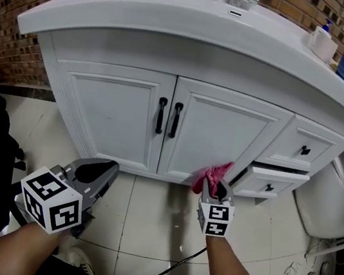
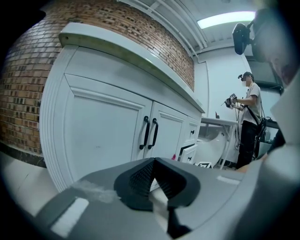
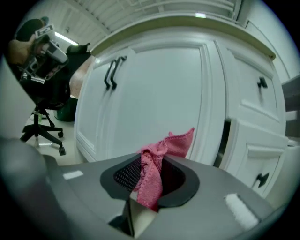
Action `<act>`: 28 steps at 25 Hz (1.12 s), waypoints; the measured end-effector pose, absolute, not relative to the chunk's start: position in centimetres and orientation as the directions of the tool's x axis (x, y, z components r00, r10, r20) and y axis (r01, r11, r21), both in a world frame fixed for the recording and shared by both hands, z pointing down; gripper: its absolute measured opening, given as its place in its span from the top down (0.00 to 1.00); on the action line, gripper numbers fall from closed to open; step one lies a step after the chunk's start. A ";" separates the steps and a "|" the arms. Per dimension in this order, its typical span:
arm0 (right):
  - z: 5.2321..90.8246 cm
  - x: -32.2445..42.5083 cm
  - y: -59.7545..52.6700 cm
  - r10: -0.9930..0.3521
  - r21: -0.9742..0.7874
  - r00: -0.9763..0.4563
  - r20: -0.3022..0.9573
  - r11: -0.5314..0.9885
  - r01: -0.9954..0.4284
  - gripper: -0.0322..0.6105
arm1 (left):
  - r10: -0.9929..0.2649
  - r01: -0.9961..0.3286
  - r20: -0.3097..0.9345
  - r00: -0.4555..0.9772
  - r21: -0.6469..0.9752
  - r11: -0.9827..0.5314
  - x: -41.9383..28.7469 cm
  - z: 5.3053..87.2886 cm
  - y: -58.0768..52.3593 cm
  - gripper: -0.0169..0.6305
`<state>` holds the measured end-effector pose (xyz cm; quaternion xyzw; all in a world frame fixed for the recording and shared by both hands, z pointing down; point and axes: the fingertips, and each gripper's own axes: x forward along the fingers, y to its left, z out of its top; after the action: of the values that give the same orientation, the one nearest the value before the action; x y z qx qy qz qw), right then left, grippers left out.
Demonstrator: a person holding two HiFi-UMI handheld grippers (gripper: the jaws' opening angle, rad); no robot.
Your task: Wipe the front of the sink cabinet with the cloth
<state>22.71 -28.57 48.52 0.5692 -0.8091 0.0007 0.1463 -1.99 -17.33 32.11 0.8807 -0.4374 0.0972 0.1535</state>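
Lengthwise in right gripper (image 3: 149,163), cloth (image 3: 153,177), tip toward cabinet (image 3: 159,89).

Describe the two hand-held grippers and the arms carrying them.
The left hand-held gripper and the right hand-held gripper both have smooth grey bodies with black ribbed jaw pads. Each carries a white cube printed with black square markers. A thin black cable shows beside the right forearm. The forearms are bare; no sleeves show.
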 end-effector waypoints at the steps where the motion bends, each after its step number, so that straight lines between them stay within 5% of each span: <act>1: 45.8 21.9 -28.2 -0.929 0.172 -0.325 0.179 0.354 -0.919 0.79 | -0.738 -0.795 0.299 0.606 0.186 -0.577 -1.9 31.8 -17.2 0.96; 10: 20.4 15.8 -25.5 -0.861 0.330 -0.436 -0.261 0.344 -0.879 0.79 | -0.739 -0.777 0.238 0.630 0.196 -0.598 -2.3 29.7 -16.6 0.96; 28: 19.3 15.1 -30.1 -0.907 0.320 -0.337 -0.254 0.250 -0.914 0.79 | -0.749 -0.771 0.201 0.632 0.259 -0.582 -3.6 28.5 -15.1 0.96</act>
<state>15.13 -30.06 19.26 0.5759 -0.7904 -0.2086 -0.0087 -3.56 -15.12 28.53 0.8886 -0.4276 0.0349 0.1625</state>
